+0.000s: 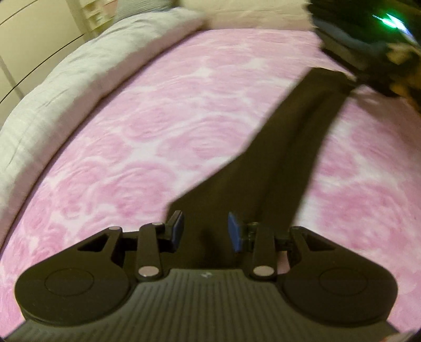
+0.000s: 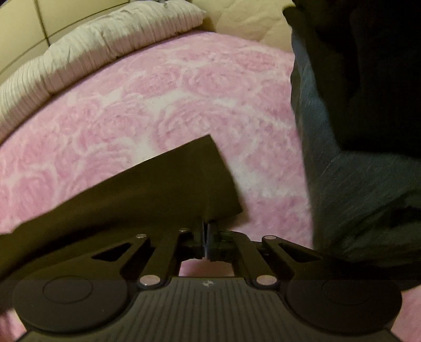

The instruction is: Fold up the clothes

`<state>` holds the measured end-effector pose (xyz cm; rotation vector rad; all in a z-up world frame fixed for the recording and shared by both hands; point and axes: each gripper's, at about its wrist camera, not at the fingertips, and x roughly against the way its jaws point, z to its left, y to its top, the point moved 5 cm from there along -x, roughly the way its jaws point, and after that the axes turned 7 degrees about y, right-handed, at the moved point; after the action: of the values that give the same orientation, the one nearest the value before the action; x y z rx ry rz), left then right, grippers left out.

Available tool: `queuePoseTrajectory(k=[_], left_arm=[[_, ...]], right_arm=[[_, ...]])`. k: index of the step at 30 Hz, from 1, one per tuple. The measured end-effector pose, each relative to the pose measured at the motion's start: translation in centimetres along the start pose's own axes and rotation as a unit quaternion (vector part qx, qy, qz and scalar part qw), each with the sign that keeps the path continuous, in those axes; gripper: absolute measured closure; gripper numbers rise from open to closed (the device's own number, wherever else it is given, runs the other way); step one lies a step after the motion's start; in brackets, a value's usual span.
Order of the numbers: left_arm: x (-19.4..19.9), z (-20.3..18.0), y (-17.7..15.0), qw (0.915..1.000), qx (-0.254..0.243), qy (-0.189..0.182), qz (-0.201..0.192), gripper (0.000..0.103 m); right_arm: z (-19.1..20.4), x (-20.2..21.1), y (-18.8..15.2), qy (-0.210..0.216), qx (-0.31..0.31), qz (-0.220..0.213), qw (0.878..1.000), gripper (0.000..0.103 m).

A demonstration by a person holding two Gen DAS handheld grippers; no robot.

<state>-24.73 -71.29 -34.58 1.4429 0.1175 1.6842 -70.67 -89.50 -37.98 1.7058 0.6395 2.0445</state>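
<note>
A long dark garment [image 1: 284, 147] lies stretched over the pink rose-patterned bedspread [image 1: 163, 126]. In the left wrist view my left gripper [image 1: 205, 231] is open, its blue pads [image 1: 235, 231] on either side of the garment's near end. The far end runs up to my right gripper [image 1: 368, 52], seen blurred at the top right. In the right wrist view my right gripper [image 2: 208, 234] is shut on the dark garment [image 2: 147, 184], pinching its edge near a square corner; the cloth spreads away to the left over the bedspread [image 2: 184, 86].
A grey-white ribbed duvet [image 1: 79, 71] is bunched along the far left side of the bed, also in the right wrist view [image 2: 100, 44]. A cream pillow [image 2: 252, 18] lies at the head. The person's dark sleeve and grey clothing [image 2: 355, 157] fill the right side.
</note>
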Motion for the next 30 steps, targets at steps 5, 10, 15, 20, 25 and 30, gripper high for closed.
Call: queuePoseTrajectory(k=[5,10,15,20,25,30], left_arm=[[-3.8,3.4,0.8,0.999,0.023,-0.019,0.034,0.069],[-7.5,4.5,1.8,0.9934,0.044,-0.083,0.066,0.069],[-8.8,3.5,1.8,0.9881,0.025,-0.12,0.093,0.095],[-8.1,4.2,2.3,0.9962,0.033,-0.067,0.044,0.101],[-8.4,4.1,1.5,0.9969,0.044,-0.049,0.042,0.101],[-8.5,4.4,1.8,0.997,0.053,-0.046,0.034,0.101]], right_arm=[[0.2,1.1,-1.1,-0.004,0.039,0.02,0.999,0.103],[1.6,3.1,-1.6,0.005,0.073,0.037,0.997,0.08],[5.8,5.4,0.0,0.054,0.178,0.022,0.982,0.051],[14.1,1.3,2.0,0.07,0.313,0.038,0.946,0.045],[17.9,-4.8,2.0,0.044,0.418,0.124,0.899,0.045],[18.3,-6.6,2.3,0.056,0.428,0.154,0.889,0.085]])
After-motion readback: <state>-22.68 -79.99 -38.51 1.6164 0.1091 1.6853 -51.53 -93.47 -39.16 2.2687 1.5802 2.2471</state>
